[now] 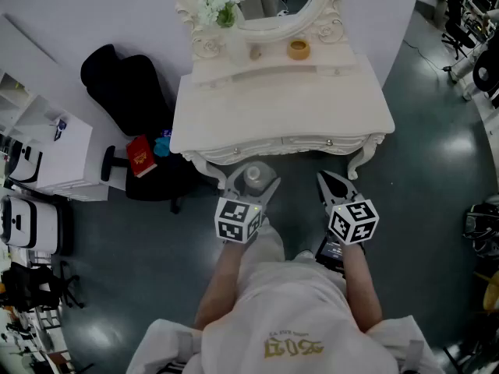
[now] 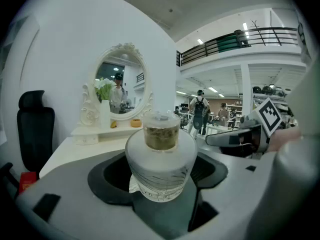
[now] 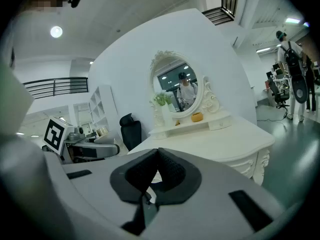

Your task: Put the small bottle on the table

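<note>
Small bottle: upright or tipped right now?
Upright. The small bottle stands cap-up, level with the dresser behind it, clamped by its sides in the left gripper.

Head view looks down; all share table [image 1: 281, 115].

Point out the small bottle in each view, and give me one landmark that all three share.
Head view: the small bottle is at centre, in the left gripper, just short of the table's front edge.
Left gripper view: dead centre, gripped between the jaws.
Right gripper view: cannot be made out with certainty; the left gripper shows at far left.
Shared landmark: the oval mirror on the table.
</note>
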